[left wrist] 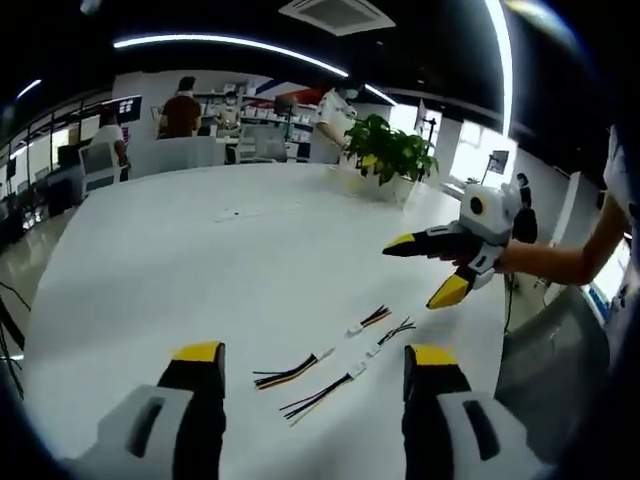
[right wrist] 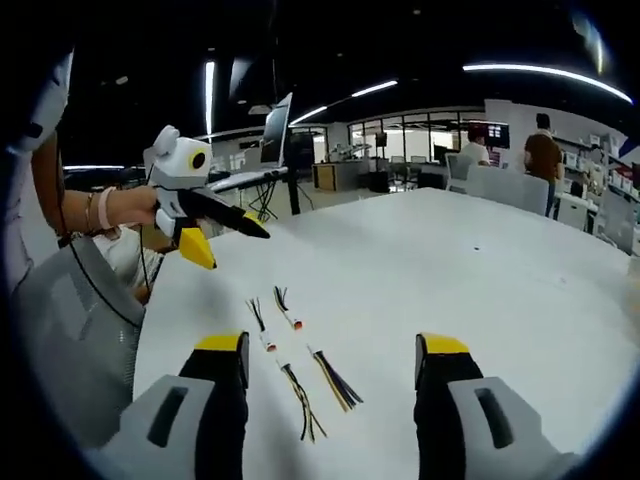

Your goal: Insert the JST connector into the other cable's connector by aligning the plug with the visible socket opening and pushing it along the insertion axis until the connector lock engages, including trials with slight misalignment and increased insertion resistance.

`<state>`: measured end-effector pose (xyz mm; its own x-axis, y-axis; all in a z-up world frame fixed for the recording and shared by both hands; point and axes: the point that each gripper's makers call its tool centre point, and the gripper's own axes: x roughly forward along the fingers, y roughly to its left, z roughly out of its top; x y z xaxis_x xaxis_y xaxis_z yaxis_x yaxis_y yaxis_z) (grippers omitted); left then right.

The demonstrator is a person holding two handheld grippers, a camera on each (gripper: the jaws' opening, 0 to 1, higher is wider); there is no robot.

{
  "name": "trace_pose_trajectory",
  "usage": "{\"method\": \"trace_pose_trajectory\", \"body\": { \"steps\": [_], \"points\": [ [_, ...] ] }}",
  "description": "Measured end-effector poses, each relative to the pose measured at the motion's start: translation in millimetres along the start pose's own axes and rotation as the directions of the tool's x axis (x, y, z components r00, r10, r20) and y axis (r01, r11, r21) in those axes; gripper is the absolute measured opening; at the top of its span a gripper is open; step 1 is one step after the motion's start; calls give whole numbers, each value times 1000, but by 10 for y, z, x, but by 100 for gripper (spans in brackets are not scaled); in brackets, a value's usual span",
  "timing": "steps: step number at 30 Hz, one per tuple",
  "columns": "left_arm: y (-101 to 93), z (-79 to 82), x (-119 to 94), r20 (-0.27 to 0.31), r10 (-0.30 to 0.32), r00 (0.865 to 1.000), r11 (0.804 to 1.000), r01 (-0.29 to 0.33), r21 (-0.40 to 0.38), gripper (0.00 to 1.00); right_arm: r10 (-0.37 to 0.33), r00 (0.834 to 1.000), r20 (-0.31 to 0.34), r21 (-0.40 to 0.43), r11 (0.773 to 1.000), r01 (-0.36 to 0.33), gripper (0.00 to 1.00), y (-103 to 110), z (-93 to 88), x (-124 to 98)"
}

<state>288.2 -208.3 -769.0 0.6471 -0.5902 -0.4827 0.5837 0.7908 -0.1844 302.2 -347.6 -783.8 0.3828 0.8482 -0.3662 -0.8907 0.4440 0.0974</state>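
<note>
Several short wire leads with small white JST connectors lie on the white table. In the left gripper view one pair lies between my jaws and another pair just beyond. My left gripper is open above them and holds nothing. My right gripper hovers open further right, held by a hand. In the right gripper view, the leads lie ahead of my open right gripper. The left gripper hangs open at the left.
A potted plant stands at the table's far side. A grey chair sits at the table edge by the person's arm. People and desks are in the background.
</note>
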Motion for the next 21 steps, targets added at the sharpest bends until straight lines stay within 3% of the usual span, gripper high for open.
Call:
{"method": "trace_pose_trajectory", "body": {
  "steps": [2,4,12,15,21],
  "points": [
    [0,23,14,12,-16,1000,1000,16,-13,68,57,998,-3,28,998,-57,68,77,-19,38],
    [-2,26,29,9,-32,999,999,32,-14,69,64,998,8,34,997,-64,70,80,-20,63],
    [16,-32,99,-15,-74,997,997,74,20,66,97,995,4,32,995,-97,60,72,-77,127],
    [2,-21,120,-1,-106,994,992,106,-62,66,104,995,6,38,994,-104,60,49,-89,151],
    [76,-76,194,-29,-96,995,995,95,-27,64,106,994,5,37,994,-106,53,-16,-122,206]
  ]
}}
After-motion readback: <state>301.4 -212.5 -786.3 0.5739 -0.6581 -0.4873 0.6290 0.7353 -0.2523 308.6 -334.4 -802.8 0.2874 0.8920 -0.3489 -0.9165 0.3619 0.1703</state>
